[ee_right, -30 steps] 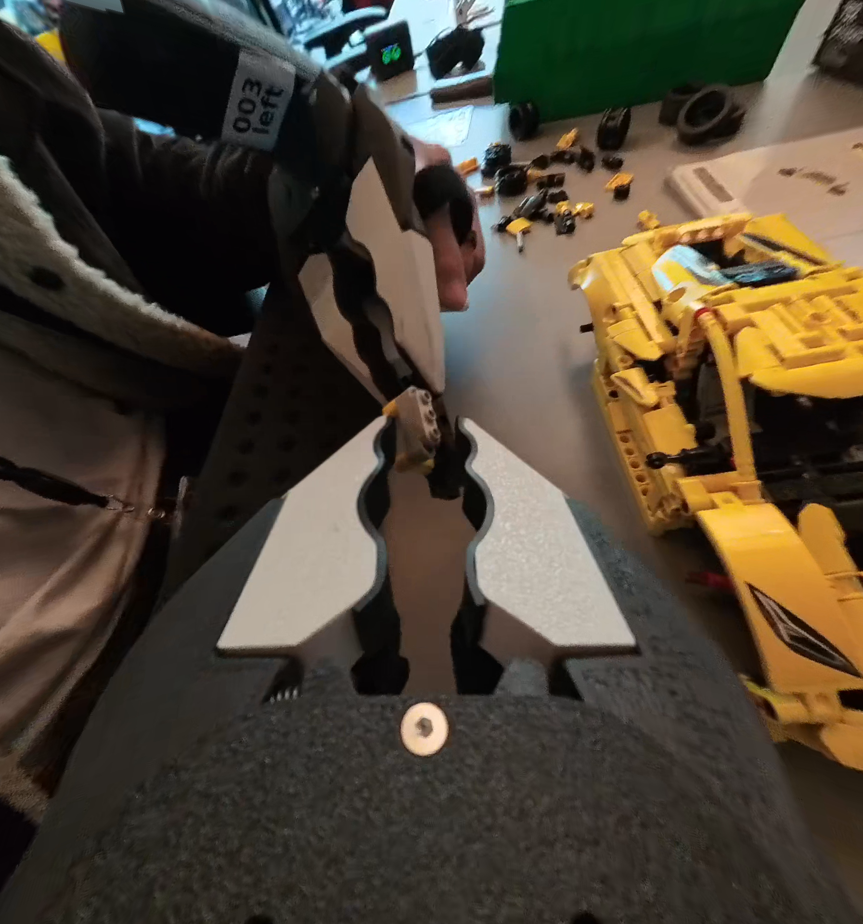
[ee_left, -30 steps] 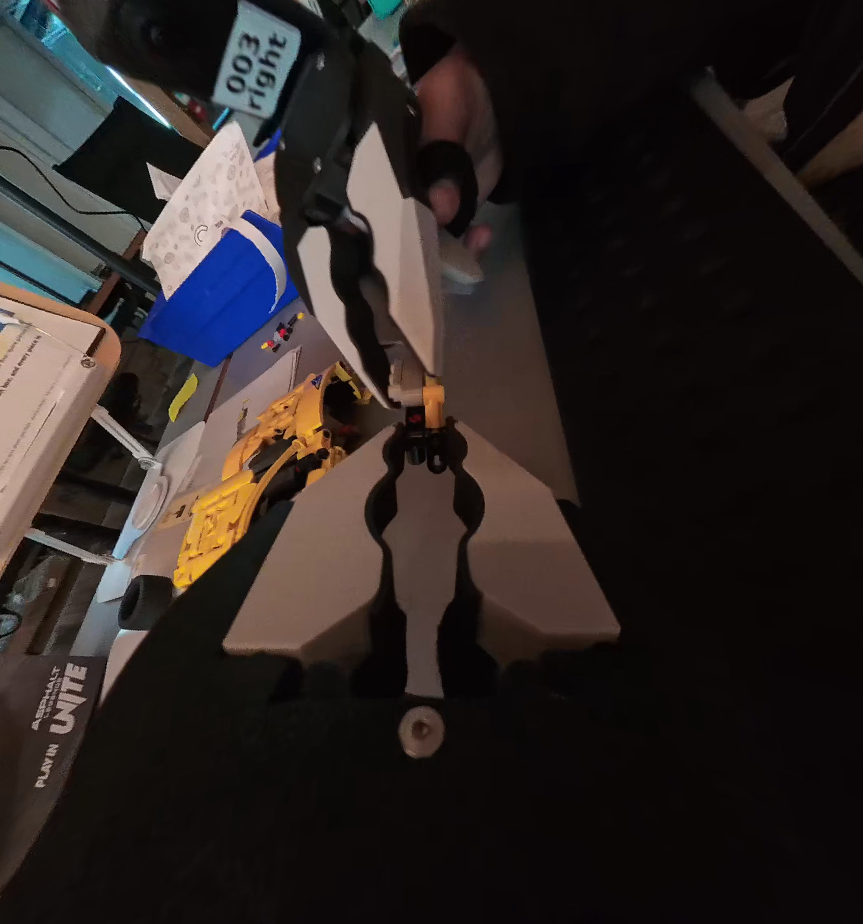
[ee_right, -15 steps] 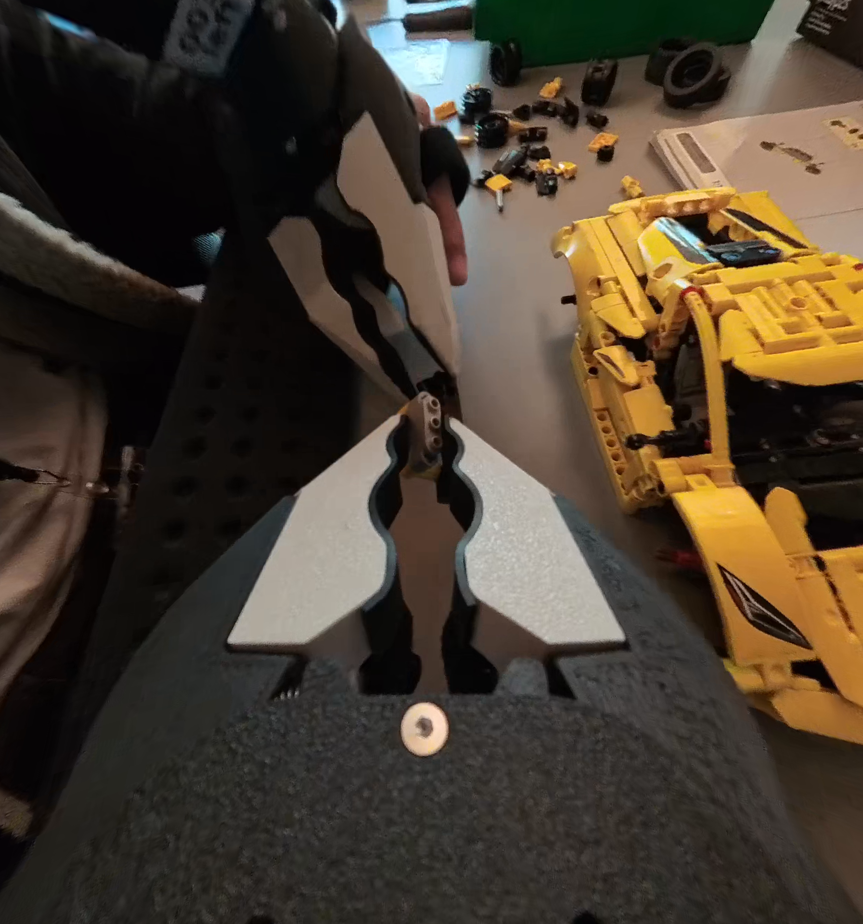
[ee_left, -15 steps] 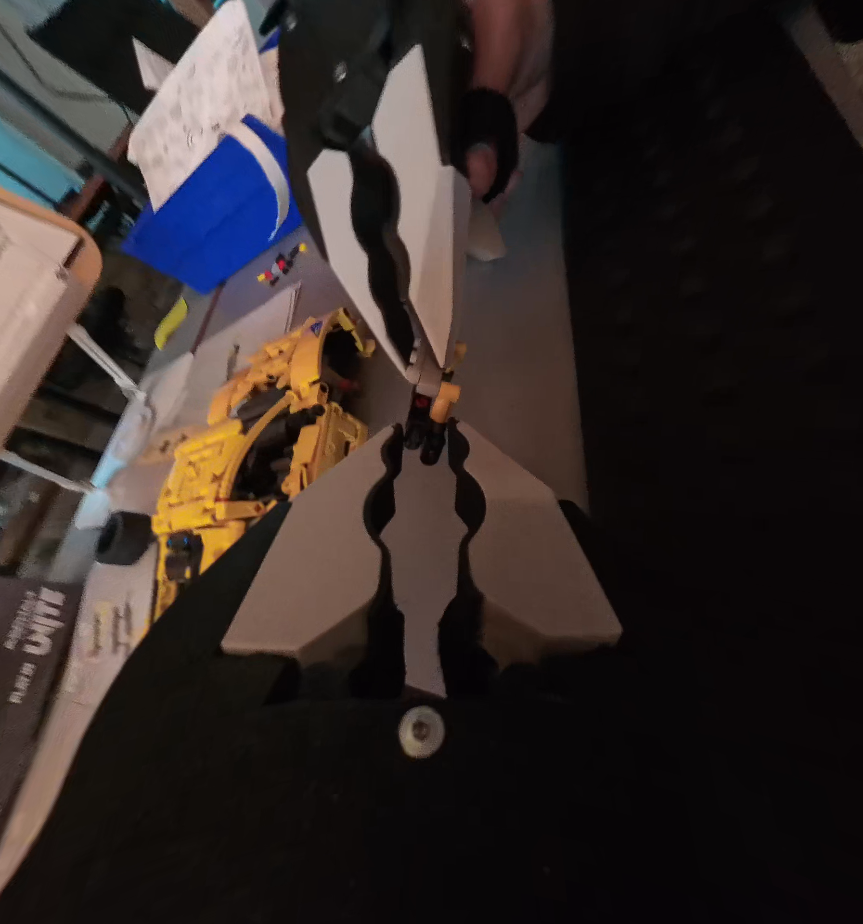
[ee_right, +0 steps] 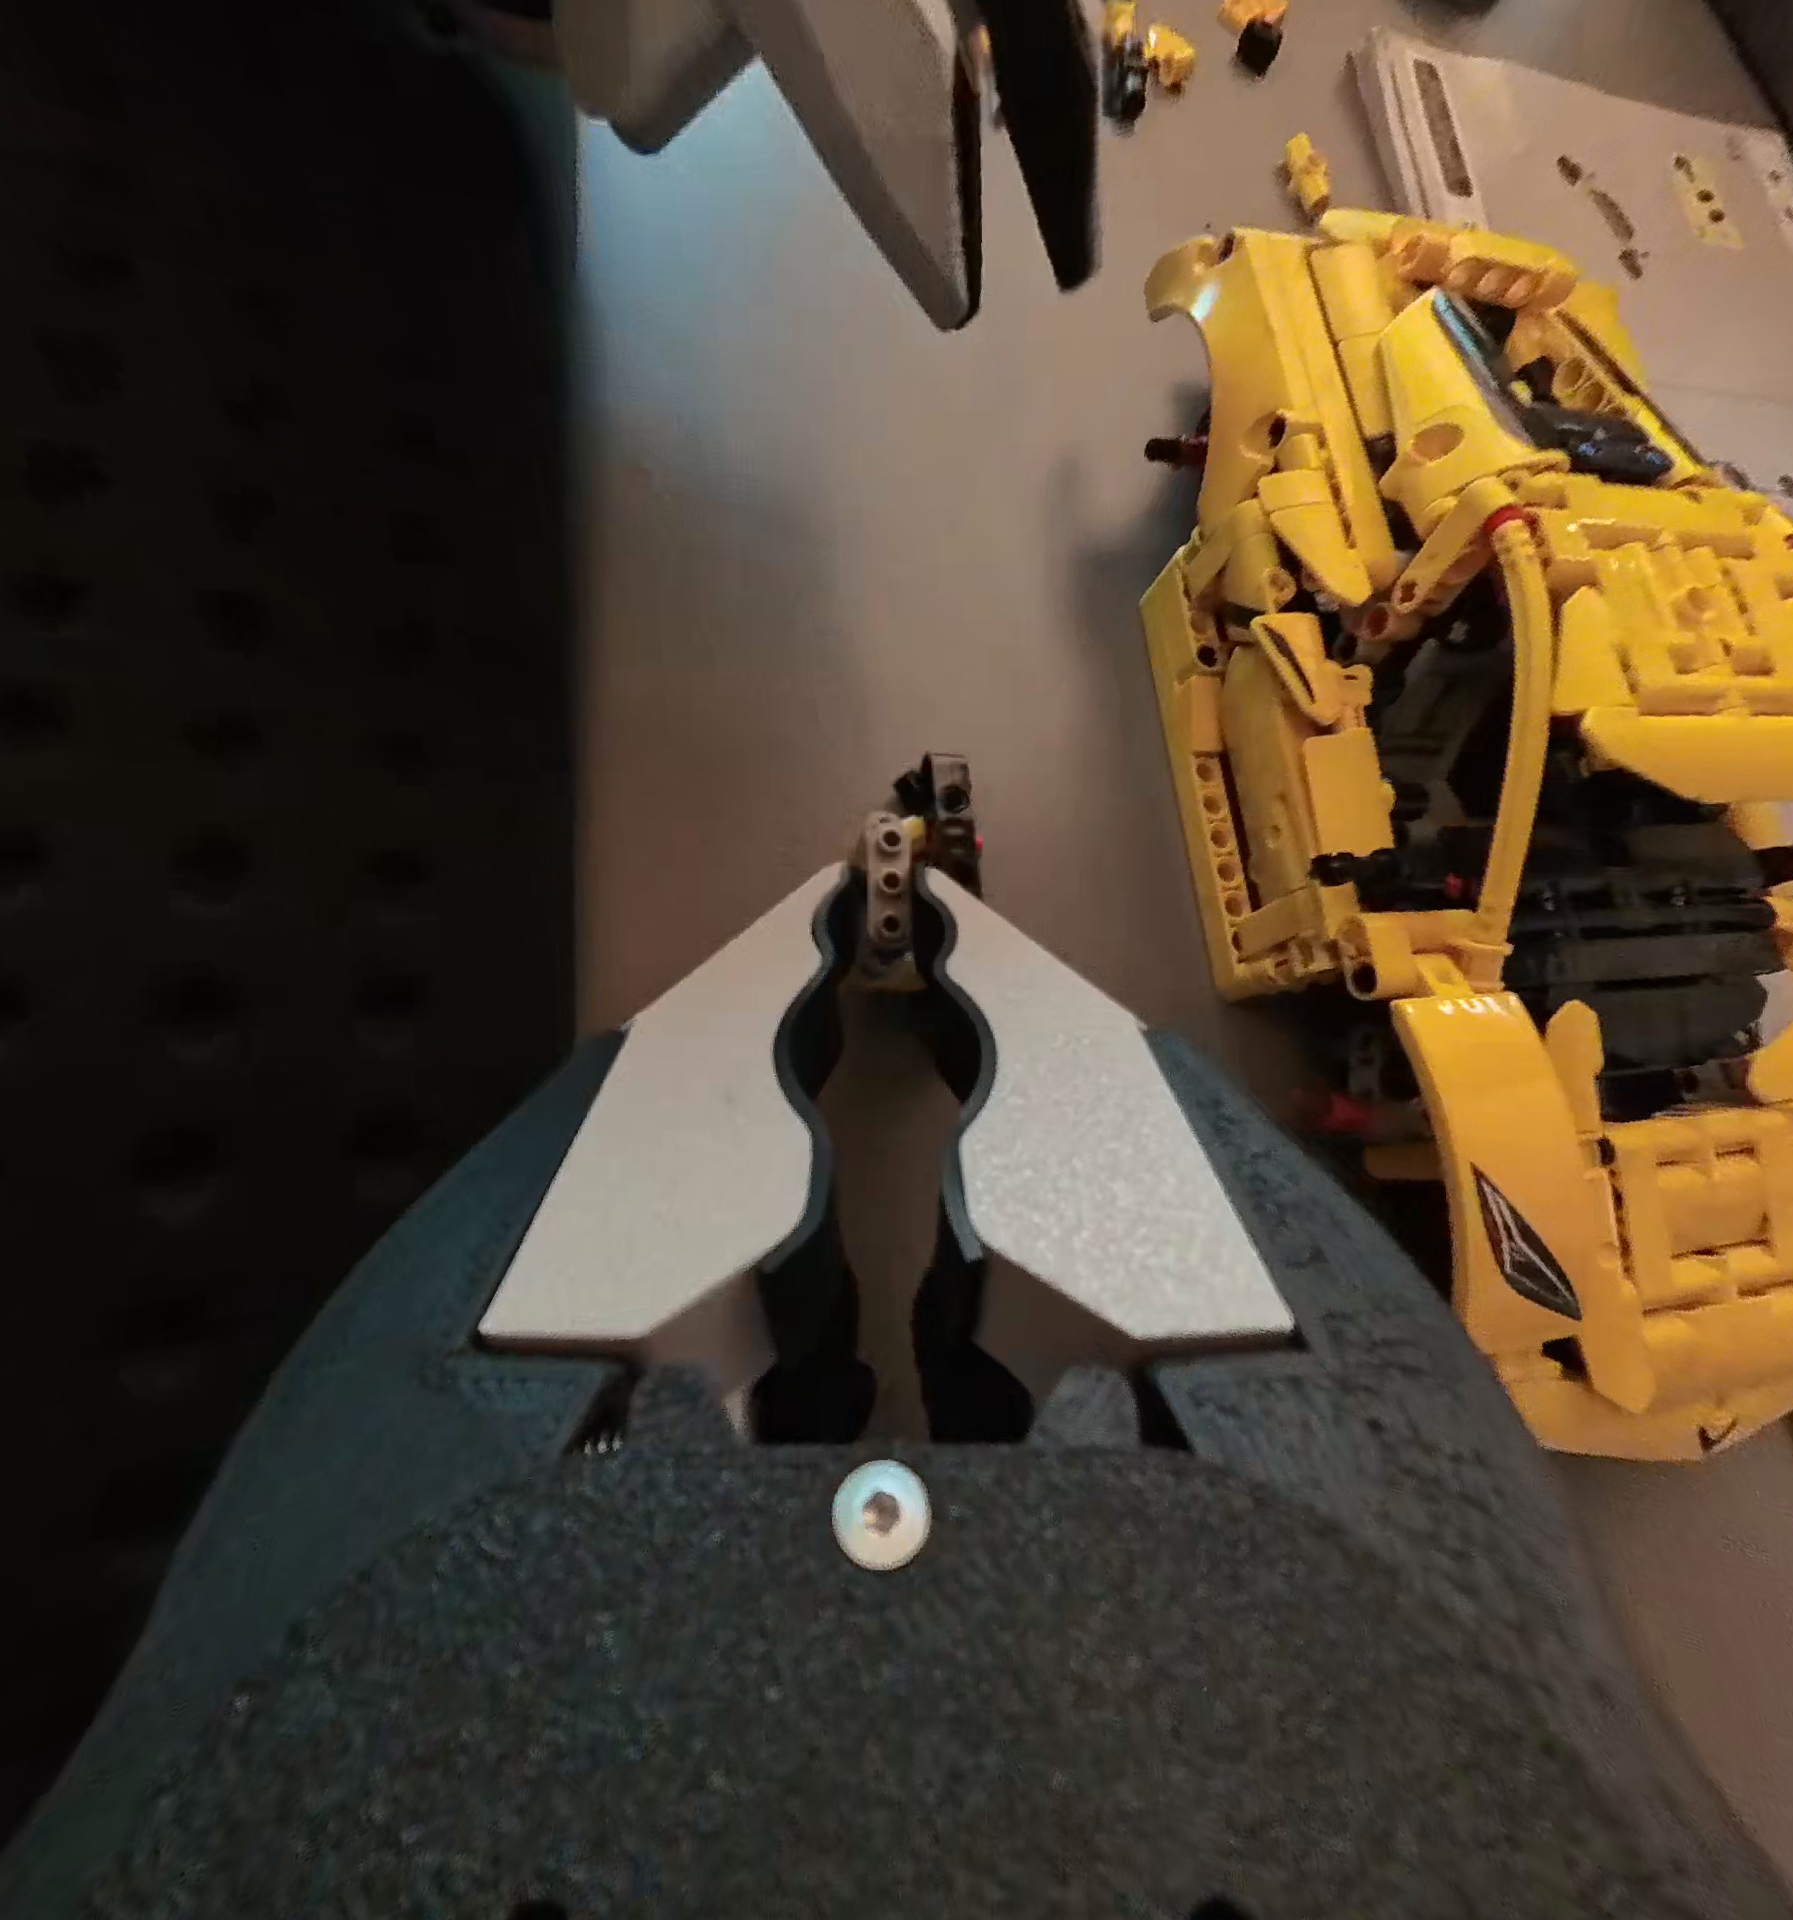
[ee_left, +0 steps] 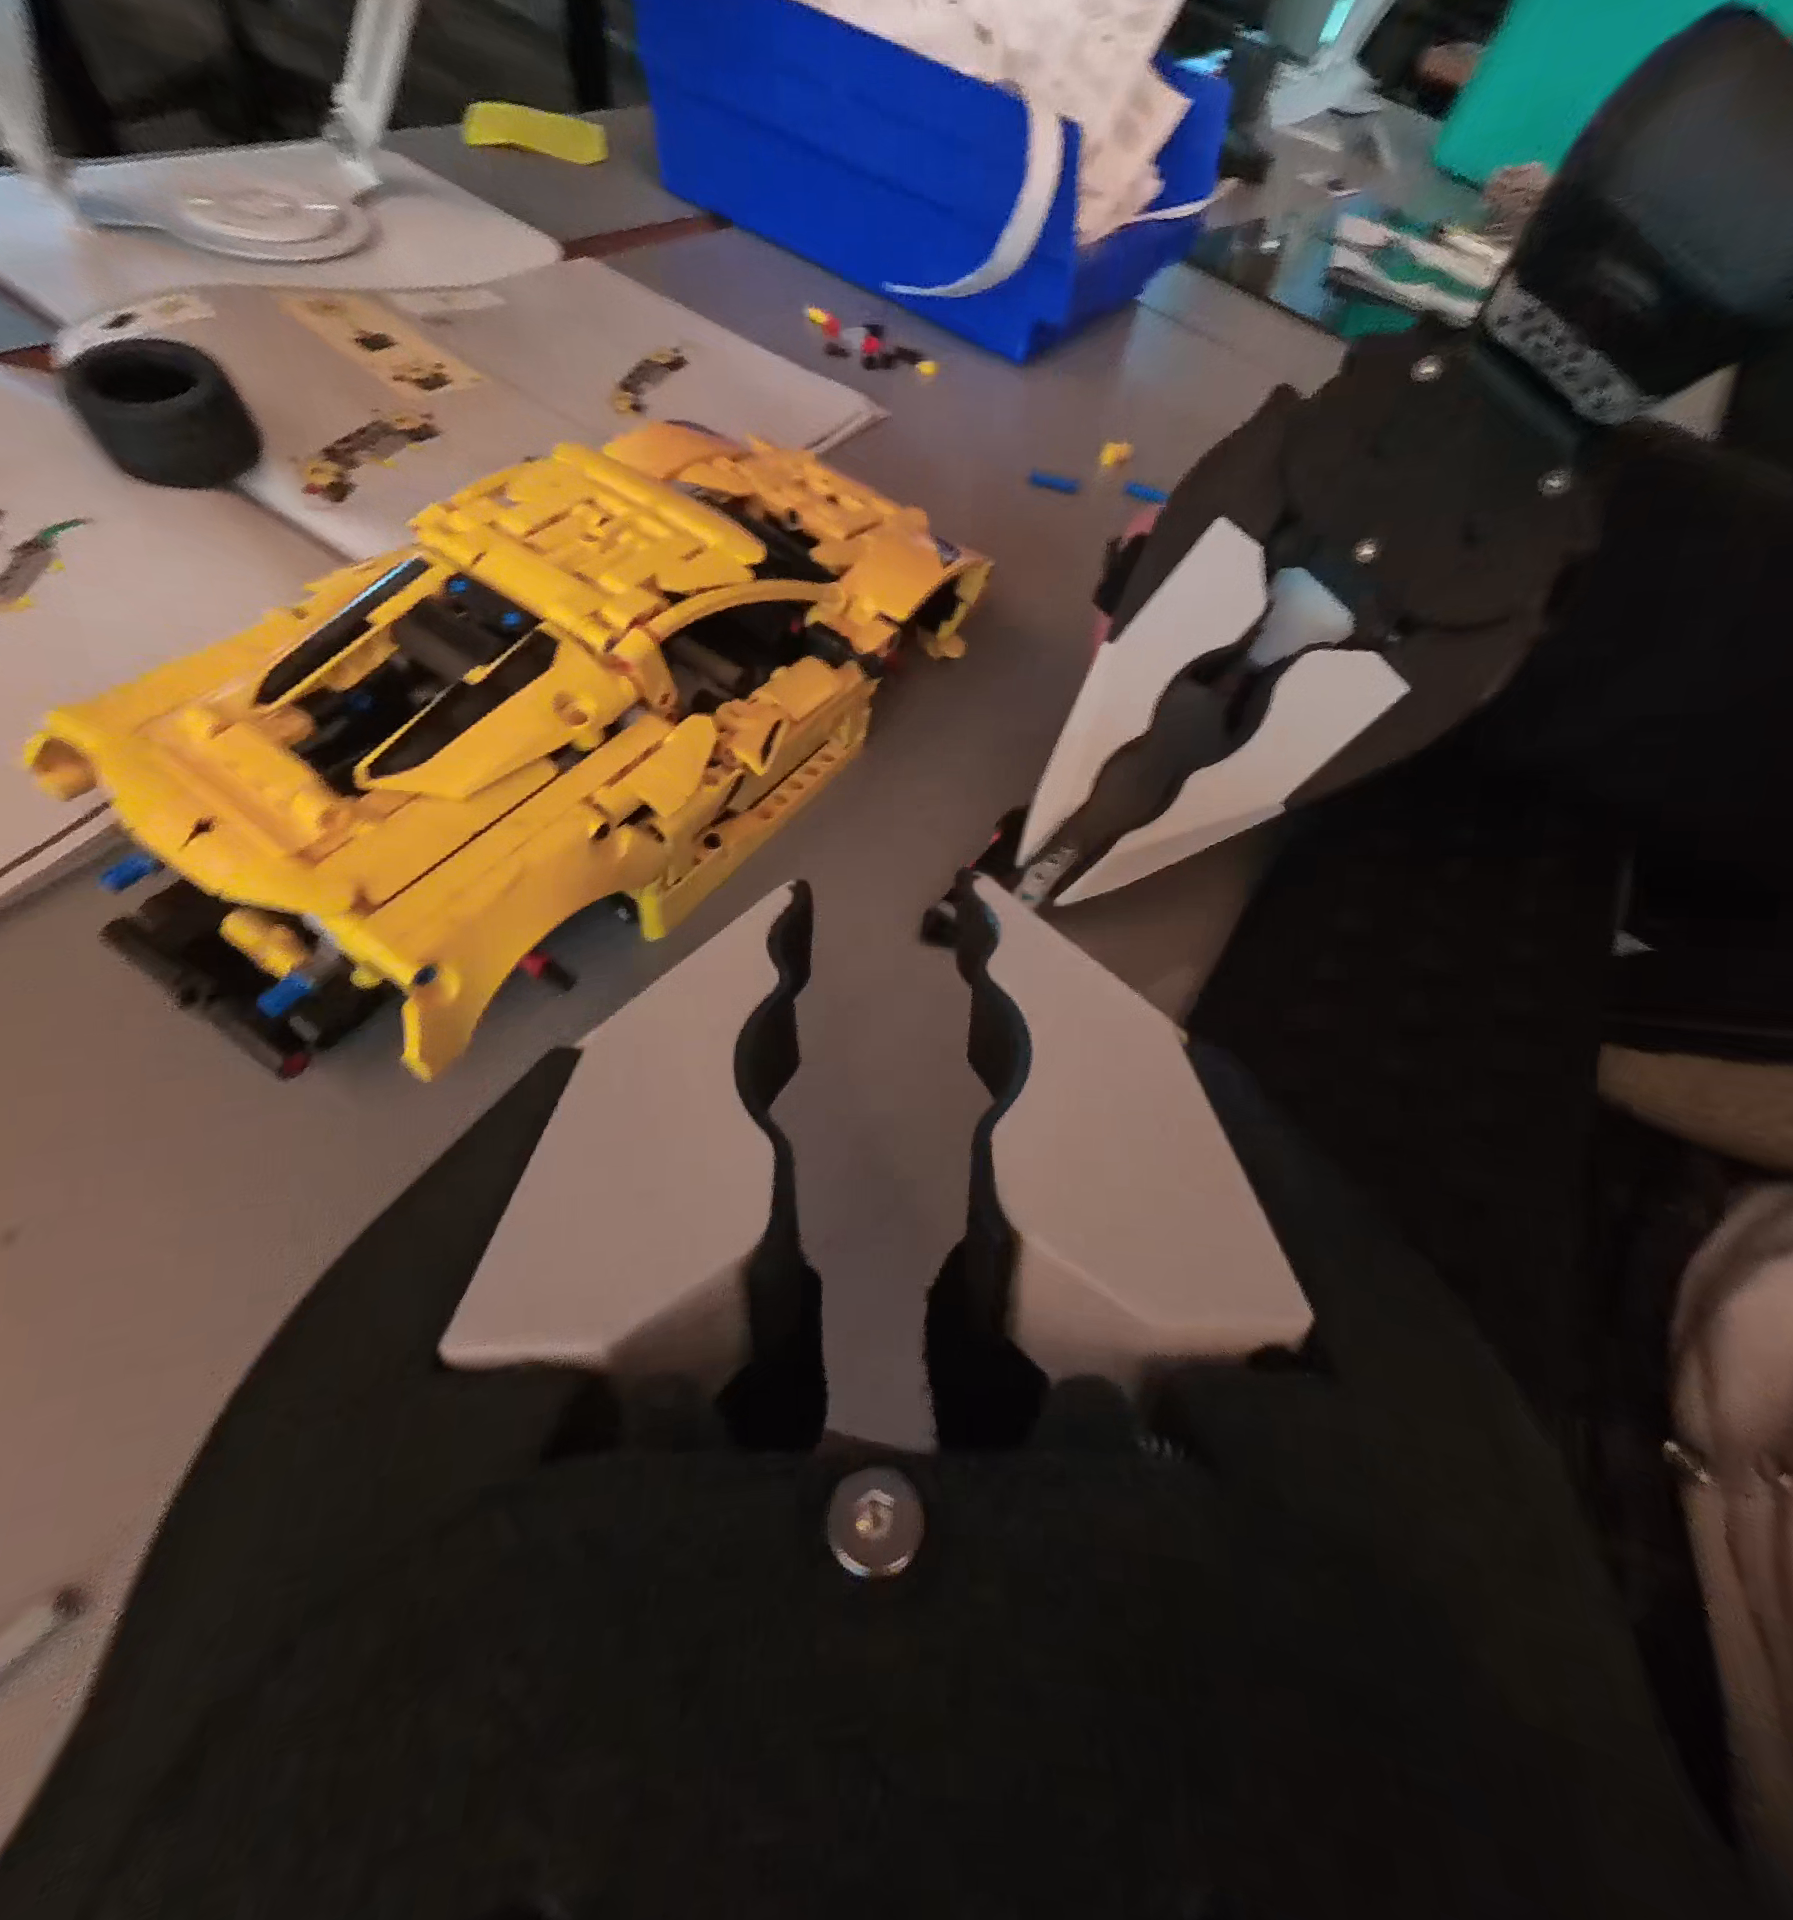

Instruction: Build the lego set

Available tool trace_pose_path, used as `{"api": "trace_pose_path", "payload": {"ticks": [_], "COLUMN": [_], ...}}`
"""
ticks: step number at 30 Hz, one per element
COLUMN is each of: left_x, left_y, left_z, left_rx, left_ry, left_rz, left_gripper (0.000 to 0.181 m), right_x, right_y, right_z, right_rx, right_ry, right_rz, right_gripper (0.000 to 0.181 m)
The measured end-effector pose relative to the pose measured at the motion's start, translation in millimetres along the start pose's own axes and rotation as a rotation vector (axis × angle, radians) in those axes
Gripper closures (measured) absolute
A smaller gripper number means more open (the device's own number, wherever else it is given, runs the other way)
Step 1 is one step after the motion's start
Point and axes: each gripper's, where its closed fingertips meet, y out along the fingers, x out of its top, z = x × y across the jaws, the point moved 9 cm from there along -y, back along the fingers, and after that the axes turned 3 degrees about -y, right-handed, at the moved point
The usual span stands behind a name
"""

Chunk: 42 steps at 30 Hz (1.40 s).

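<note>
A yellow lego car [ee_left: 518, 707] lies on the grey table [ee_left: 144, 1195], ahead and left of my left gripper [ee_left: 881, 904], which is open and empty. My right gripper [ee_right: 892, 894] is shut on a small grey, black and yellow lego sub-assembly [ee_right: 897, 862] and holds it above the table, left of the car [ee_right: 1494, 727]. In the left wrist view the right gripper [ee_left: 1043, 883] is close on the right, its tips next to my right fingertip. The left gripper [ee_right: 985, 291] shows at the top of the right wrist view, with its jaws apart.
A black tyre [ee_left: 159, 410] sits on an open instruction booklet [ee_left: 559, 343] behind the car. A blue bin [ee_left: 871, 177] with papers stands at the back, with loose small pieces [ee_left: 871, 348] in front of it. More loose pieces [ee_right: 1152, 52] lie far ahead. A person's dark clothing [ee_right: 248, 623] fills the left. My hands' fingertips stand some 9 cm from each other.
My left gripper has let go of the small sub-assembly, opened and swung away to face the car. My right gripper keeps hold of the sub-assembly.
</note>
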Motion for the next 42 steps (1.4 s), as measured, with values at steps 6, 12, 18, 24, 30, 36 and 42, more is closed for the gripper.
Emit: {"api": "trace_pose_path", "payload": {"ticks": [6,12,18,24,30,36,42], "left_x": [-4,-8,-6,-4,-5,-5,-1], "left_y": [-6,-2,-9,-12,-10,-9,-14], "left_z": [7,21,22,24,28,32,35], "left_rx": [0.098,0.058,0.081,0.11,0.091,0.087,0.113], "left_ry": [-0.085,-0.222,-0.224,-0.224,-0.25,-0.283,-0.291], "left_rz": [-0.052,-0.013,-0.073,-0.102,-0.096,-0.104,-0.151], "left_gripper": [0.153,0.152,0.153,0.155,0.157,0.157,0.157], "right_x": [-3,-1,10,-19,-22,-23,-26], "right_y": [1,-2,-30,-48,-56,-55,-58], "right_z": [0,-1,-14,-25,-39,-41,-48], "right_rx": [0.006,0.019,-0.055,-0.26,-0.35,-0.326,-0.375], "right_ry": [0.03,0.06,0.219,0.39,0.444,0.47,0.501], "right_rz": [-0.011,-0.044,-0.173,-0.241,-0.272,-0.288,-0.276], "right_gripper": [0.174,0.171,0.162,0.152,0.156,0.16,0.16]}}
